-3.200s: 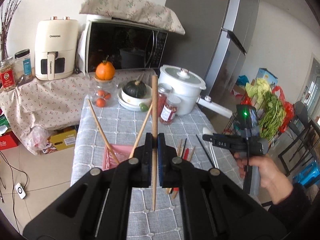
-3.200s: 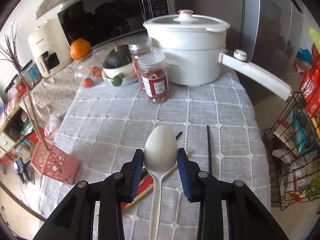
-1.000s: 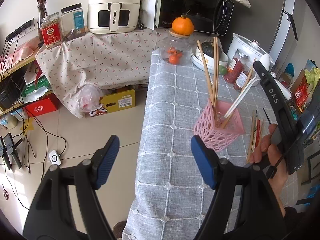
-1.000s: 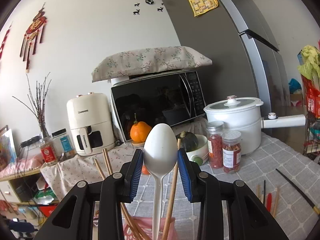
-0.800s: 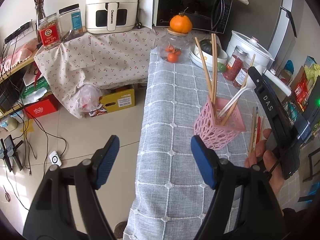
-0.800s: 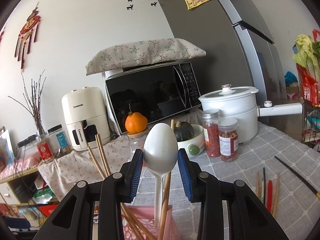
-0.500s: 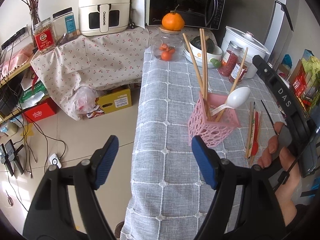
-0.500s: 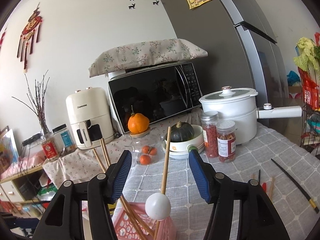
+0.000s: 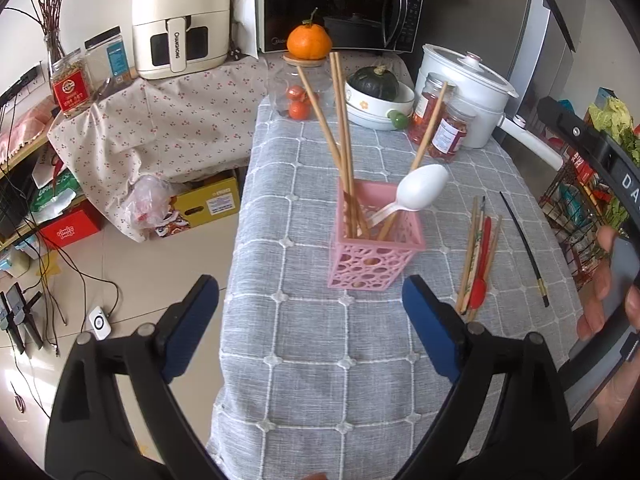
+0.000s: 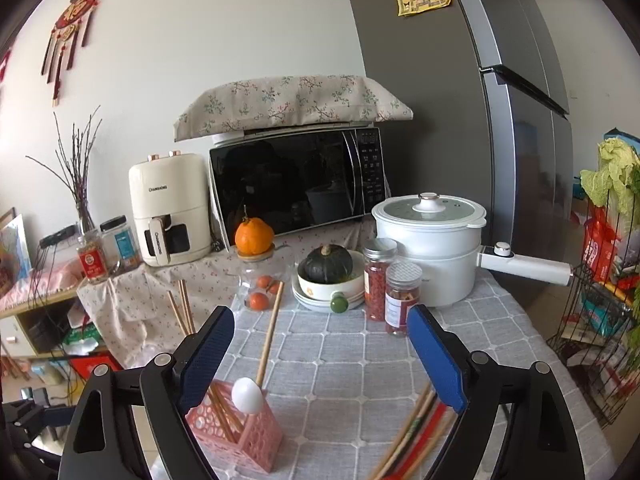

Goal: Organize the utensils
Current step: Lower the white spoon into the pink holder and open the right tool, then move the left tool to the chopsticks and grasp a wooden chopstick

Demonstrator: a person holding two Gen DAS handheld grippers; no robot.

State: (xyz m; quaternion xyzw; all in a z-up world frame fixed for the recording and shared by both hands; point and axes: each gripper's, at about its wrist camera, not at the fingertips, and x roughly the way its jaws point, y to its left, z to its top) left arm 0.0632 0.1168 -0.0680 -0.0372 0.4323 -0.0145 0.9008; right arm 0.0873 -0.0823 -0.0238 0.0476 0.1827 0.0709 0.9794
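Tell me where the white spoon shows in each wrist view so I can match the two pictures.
Left wrist: white spoon sits centre-right, its bowl leaning out over the right rim of the pink basket.
Right wrist: white spoon shows low and left of centre, bowl toward the camera, above the pink basket.
Shared landmark: the orange on the jar lid.

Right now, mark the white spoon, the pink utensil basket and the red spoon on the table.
white spoon (image 9: pixel 424 191), left wrist view, on its bowl.
pink utensil basket (image 9: pixel 370 266), left wrist view, on its perforated front wall.
red spoon (image 9: pixel 478 290), left wrist view, on its bowl, near end.
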